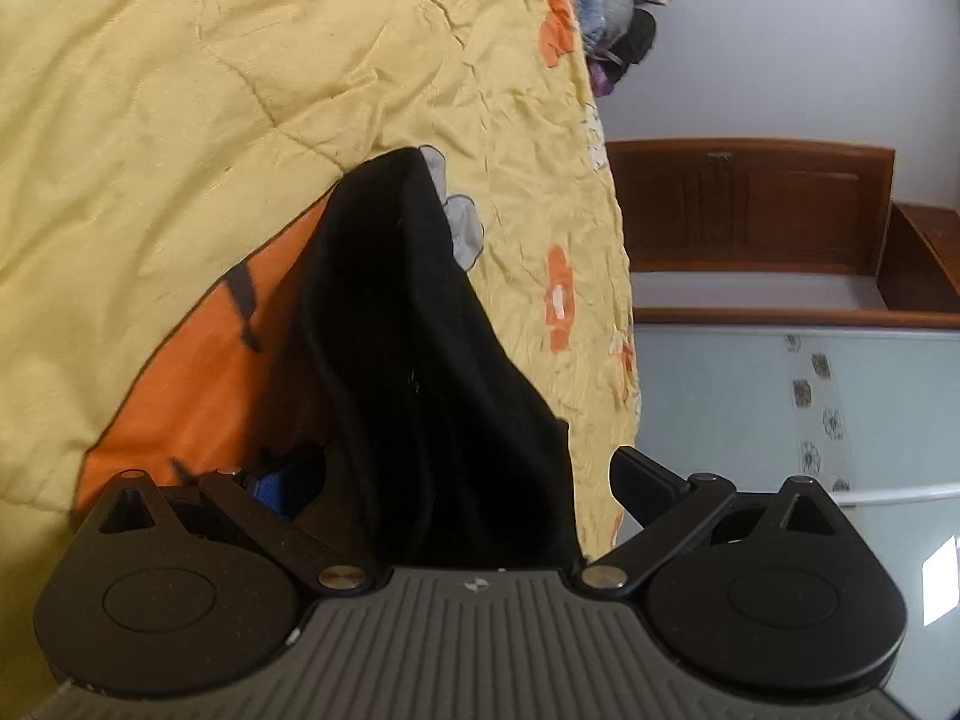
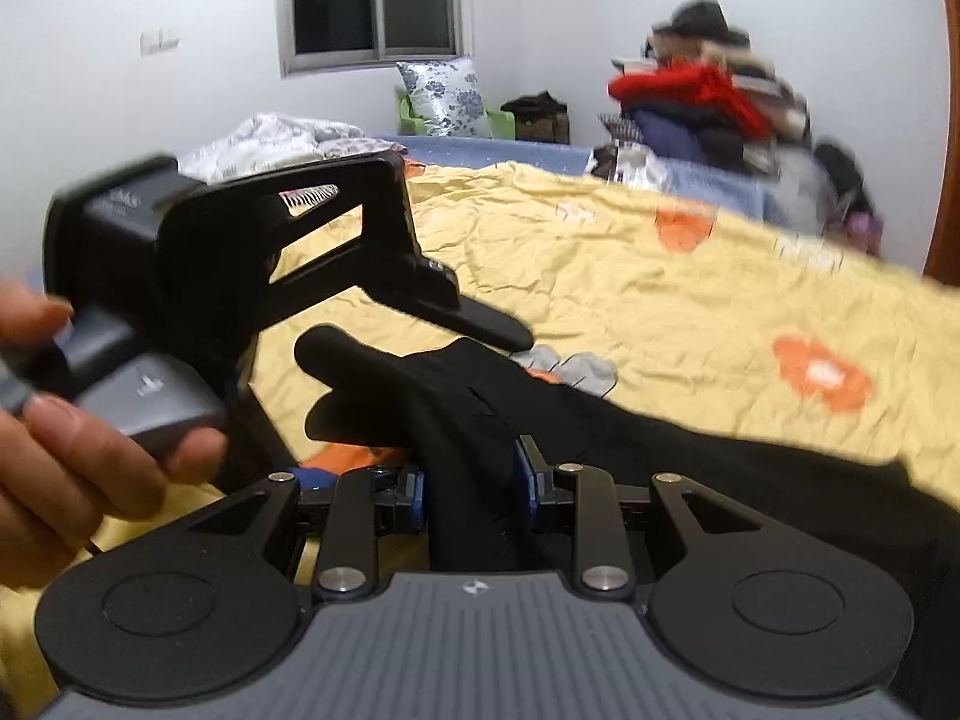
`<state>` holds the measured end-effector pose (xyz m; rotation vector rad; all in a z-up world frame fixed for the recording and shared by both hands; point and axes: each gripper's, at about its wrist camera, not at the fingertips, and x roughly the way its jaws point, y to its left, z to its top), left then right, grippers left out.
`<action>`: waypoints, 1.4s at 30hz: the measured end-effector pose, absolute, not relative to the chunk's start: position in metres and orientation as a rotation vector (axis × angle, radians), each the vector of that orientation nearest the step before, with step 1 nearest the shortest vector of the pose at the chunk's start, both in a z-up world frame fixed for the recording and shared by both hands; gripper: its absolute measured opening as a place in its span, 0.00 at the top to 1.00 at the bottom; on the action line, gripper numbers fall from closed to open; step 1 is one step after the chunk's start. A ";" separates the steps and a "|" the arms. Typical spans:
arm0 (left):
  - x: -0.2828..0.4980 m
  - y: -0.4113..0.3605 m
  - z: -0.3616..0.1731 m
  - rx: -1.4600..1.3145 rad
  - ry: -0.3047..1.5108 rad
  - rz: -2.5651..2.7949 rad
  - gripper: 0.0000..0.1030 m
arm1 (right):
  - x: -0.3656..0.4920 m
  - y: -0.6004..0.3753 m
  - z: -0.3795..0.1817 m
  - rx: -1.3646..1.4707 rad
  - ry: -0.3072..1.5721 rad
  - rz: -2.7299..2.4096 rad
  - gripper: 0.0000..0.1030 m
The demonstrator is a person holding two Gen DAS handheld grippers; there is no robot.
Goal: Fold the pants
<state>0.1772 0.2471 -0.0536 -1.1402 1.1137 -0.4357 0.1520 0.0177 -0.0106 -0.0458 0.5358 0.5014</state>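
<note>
Fingers [image 2: 527, 483] of the right gripper [image 2: 471, 486] are clenched on a bunched fold of the soft black pants [image 2: 630, 438], lifted off the wrinkled yellow quilted bedspread [image 2: 600, 276]. Left gripper [image 1: 462, 480] fingers stand released, cloth between them but unpinched. Folding looks barely begun: the pants are heaped, not flat. Bed edge [image 1: 627, 324] drops to floor close on one side; open bedspread lies beyond, clothes pile [image 2: 708, 102] well apart.
</note>
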 end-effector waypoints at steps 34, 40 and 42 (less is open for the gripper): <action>0.158 0.156 0.005 -0.237 0.906 -0.114 0.75 | 0.175 0.002 -0.020 -0.098 0.692 0.302 0.00; 0.149 0.128 0.010 -0.080 0.849 -0.060 0.76 | 0.173 -0.011 -0.021 -0.072 0.677 0.311 0.00; 0.147 0.123 0.010 -0.055 0.841 -0.049 0.76 | 0.171 -0.019 -0.022 -0.052 0.676 0.303 0.00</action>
